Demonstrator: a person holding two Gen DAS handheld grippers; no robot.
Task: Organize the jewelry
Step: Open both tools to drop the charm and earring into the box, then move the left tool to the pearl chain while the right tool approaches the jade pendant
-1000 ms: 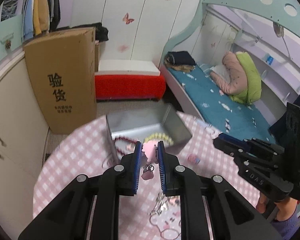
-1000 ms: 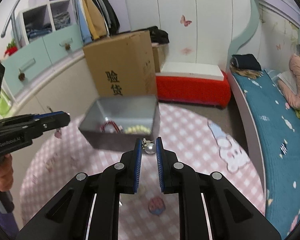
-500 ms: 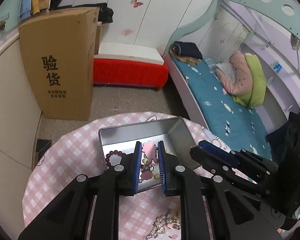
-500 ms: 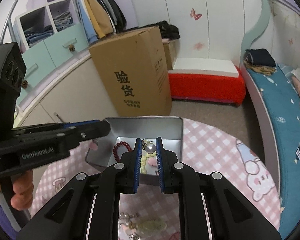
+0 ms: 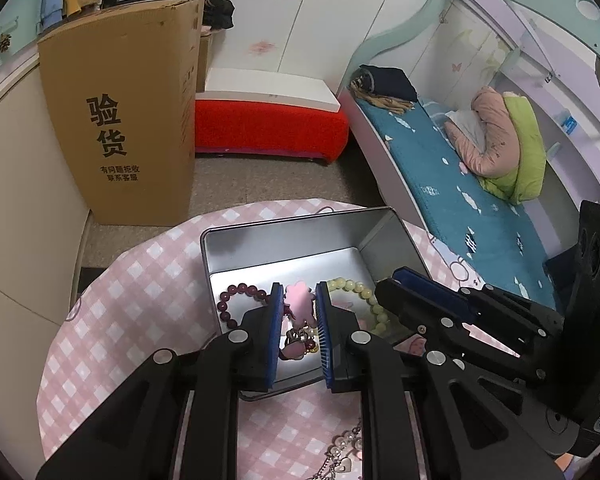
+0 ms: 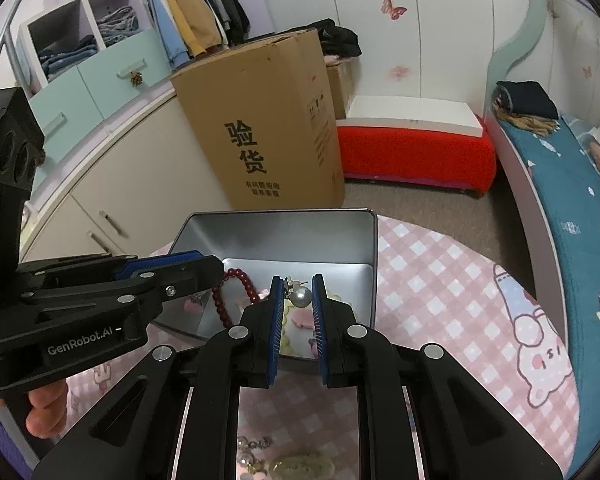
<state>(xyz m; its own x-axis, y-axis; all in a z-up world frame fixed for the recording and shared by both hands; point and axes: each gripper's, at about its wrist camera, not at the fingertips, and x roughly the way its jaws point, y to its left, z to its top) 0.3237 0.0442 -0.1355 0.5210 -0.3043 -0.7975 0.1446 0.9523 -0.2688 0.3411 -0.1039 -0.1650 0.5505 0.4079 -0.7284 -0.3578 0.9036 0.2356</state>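
Pink-checked table [image 5: 132,304] carries metal tin [image 5: 284,236]; left gripper [image 5: 298,304] fingers pinch pink charm [image 5: 298,300], right gripper [image 6: 296,298] fingers pearl earring [image 6: 301,297]

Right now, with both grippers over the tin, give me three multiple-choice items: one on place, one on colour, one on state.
1. Where does the dark red bead bracelet lie?
A. inside the metal tin
B. on the checked cloth
C. on the bed

2. What colour is the charm in the left gripper?
A. green
B. pink
C. blue

3. The right gripper is:
A. open and empty
B. shut on a ring
C. shut on the pearl earring

Key: A, the bracelet rests on the tin floor; B, the charm is pink; C, the pads pinch the pearl.
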